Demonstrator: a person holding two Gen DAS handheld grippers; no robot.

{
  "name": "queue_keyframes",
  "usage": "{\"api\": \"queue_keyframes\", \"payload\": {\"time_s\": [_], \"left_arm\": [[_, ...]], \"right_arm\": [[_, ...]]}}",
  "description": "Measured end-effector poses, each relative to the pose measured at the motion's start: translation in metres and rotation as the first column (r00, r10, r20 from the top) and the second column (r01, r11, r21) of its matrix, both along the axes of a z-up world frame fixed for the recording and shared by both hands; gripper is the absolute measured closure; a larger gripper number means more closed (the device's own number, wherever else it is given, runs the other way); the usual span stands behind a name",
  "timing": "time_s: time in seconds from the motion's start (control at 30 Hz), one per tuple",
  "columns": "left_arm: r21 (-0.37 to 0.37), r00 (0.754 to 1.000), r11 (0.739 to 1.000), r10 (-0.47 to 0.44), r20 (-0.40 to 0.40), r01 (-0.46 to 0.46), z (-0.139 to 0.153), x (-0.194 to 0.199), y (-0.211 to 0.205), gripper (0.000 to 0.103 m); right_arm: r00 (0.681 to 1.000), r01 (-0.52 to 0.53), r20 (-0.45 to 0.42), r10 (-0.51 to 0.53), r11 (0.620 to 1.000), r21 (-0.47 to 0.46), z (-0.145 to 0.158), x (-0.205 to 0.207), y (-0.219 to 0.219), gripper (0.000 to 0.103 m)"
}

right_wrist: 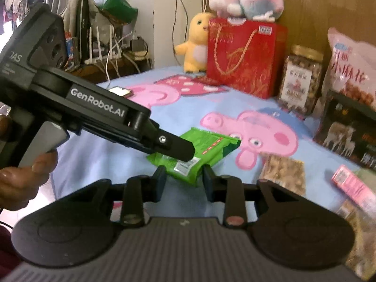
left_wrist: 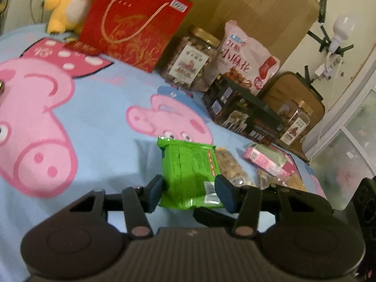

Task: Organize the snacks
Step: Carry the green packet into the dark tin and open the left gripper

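1. Blue bedding (left_wrist: 98, 108) printed with pink cartoon pigs served as the work surface, with a brown board behind it at the far side.
2. At its middle lay the green crinkled foil snack packet (left_wrist: 188, 174), flat on the cloth, its near end raised slightly.
3. Around that packet's near end stood the left gripper (left_wrist: 191, 192); its dark pads looked pressed against both long edges, probably to steady or lift it.
4. From the packet's right came the right gripper (right_wrist: 183, 176), jaws part-way apart on either side of a corner; whether its pads pressed the foil could not be told.
5. A hand (right_wrist: 16, 181) held the left tool's trigger grip.
6. Just right of the packet lay clear bags of brown nut brittle (left_wrist: 226, 166) and a pink flat carton (left_wrist: 265, 162), seemingly still unsorted.
7. Beyond the packet, against the board, stood a dark printed box (left_wrist: 242, 115), two gold-lidded clear jars (left_wrist: 190, 63), a pink-and-white pillow bag (left_wrist: 246, 56) and a red gift bag (left_wrist: 136, 23), apparently the tidy row.
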State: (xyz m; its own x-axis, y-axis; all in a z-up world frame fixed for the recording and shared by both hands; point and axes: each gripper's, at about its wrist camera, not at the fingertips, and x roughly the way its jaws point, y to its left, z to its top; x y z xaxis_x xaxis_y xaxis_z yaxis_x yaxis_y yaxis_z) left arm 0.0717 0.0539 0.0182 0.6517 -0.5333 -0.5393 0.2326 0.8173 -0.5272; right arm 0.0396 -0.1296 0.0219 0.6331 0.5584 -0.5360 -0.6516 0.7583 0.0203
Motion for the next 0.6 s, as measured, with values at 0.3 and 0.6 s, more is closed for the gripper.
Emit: {"api": "queue_keyframes", "payload": {"time_s": [0.3, 0.6], "left_arm": [[0.039, 0.996, 0.997, -0.062, 0.061, 0.06, 0.022, 0.022, -0.032, 0.055], [0.056, 0.988, 0.992, -0.116, 0.102, 0.111, 0.041, 0.045, -0.061, 0.055]], "right_arm": [[0.995, 0.087, 0.056, -0.088, 0.996, 0.025, 0.013, 0.011, -0.023, 0.067], [0.98, 0.158, 0.117, -0.161, 0.987, 0.031, 0.023, 0.018, -0.043, 0.067]]}}
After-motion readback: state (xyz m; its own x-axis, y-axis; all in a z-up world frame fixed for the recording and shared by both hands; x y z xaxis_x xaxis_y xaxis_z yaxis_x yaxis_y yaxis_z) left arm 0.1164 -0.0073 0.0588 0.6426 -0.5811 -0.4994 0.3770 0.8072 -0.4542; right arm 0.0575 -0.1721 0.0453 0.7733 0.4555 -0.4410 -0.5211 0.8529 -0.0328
